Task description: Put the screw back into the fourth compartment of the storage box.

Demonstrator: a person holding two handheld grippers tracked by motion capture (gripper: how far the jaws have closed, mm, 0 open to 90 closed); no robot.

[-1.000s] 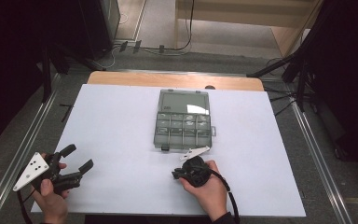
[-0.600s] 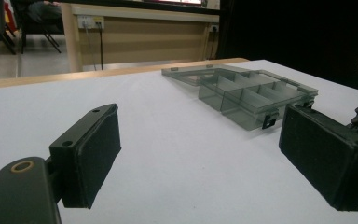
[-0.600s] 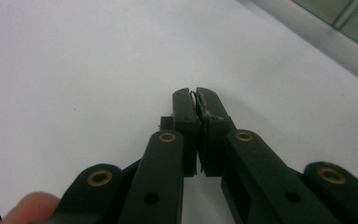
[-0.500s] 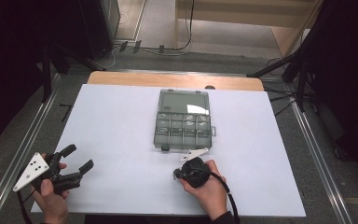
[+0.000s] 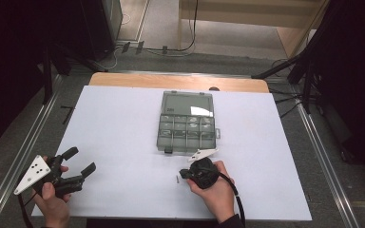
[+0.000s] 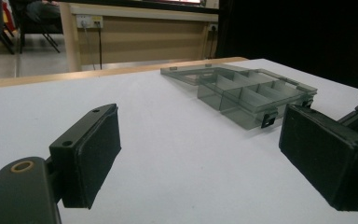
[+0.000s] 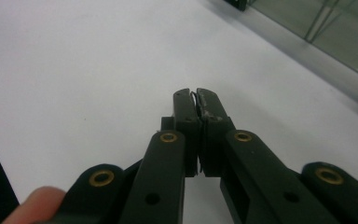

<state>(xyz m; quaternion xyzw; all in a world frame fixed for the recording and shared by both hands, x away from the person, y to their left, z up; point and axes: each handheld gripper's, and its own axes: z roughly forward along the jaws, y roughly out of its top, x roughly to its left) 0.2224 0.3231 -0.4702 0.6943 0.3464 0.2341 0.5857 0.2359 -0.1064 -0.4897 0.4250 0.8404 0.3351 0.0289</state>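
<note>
A clear grey compartment box (image 5: 187,124) lies open at the table's middle, its lid (image 5: 188,103) folded flat to the far side. In the left gripper view the box (image 6: 251,95) stands ahead to the right, its compartments looking empty. My left gripper (image 5: 81,160) rests at the near left, jaws wide open with nothing between the pads (image 6: 93,156). My right gripper (image 5: 180,175) is held just in front of the box, pointing left. Its jaws are pressed together (image 7: 196,93) on a small thin dark piece (image 5: 177,179), seen as a sliver (image 7: 194,96) at the tips.
The white table top (image 5: 123,123) has a wooden strip (image 5: 176,81) along its far edge. Metal rails (image 5: 33,137) run along both sides. Dark stands and cables sit on the floor beyond.
The right hand has shifted very slightly near the box's front edge. The left gripper has stayed in place and open.
</note>
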